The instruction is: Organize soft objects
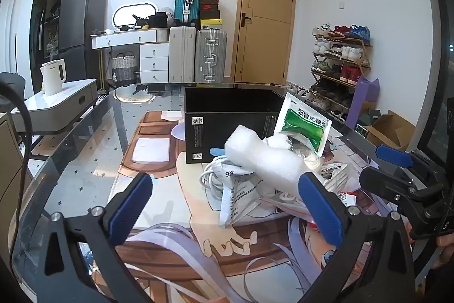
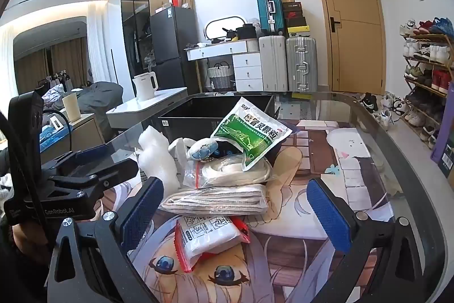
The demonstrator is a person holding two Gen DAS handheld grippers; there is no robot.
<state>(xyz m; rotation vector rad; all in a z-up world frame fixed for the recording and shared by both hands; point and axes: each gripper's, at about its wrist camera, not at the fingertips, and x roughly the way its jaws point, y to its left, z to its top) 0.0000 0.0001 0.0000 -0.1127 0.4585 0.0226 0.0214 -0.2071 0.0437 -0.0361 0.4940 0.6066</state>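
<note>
Pile of soft items sits just in front of the black box (image 1: 227, 115); both tools wide, nothing held.
Foam roll (image 1: 266, 158) lies w/ long axis slanting toward left tool (image 1: 224, 206); right tool (image 2: 235, 206) is nearer folded cloth (image 2: 215, 200).

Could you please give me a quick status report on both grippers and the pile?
Left gripper open, empty. Right gripper open, empty. Soft pile untouched before black box, green sachet on top. Nothing blocking.

The green sachet (image 2: 251, 137) reads "感冒灵颗粒" (with "999"); the left claw (image 2: 85, 175) body reads "GenRobot.AI".
</note>
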